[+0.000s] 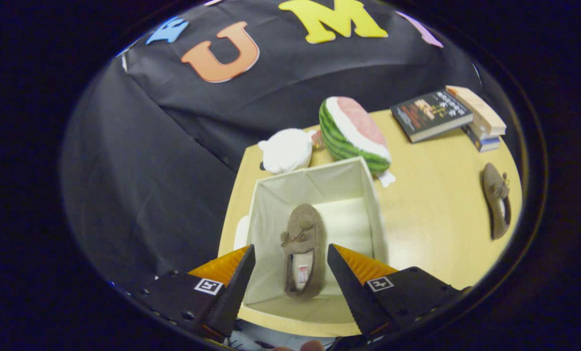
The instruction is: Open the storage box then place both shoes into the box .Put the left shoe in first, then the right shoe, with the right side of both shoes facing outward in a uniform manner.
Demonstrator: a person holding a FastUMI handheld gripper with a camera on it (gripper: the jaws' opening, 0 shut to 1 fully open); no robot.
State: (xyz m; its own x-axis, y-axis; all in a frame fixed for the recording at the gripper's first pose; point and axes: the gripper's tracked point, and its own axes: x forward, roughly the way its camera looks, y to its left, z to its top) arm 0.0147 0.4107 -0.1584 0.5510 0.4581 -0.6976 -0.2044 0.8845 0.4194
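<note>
pale wooden table (432, 214), black cloth booth wall (139, 161) behind, soft even light

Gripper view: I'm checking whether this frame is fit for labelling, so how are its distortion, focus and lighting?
Gripper view: strong fisheye bending curves the table edge; the shoe in the box and the shoe on the table read reasonably sharp, the books softer; lighting is even, with soft shadow inside the storage box; the gripper hangs open above.

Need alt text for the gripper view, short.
An open tool hovers above an open white storage box with one brown shoe lying inside. The second brown shoe lies on the wooden table, near a watermelon plush and stacked books.
</note>
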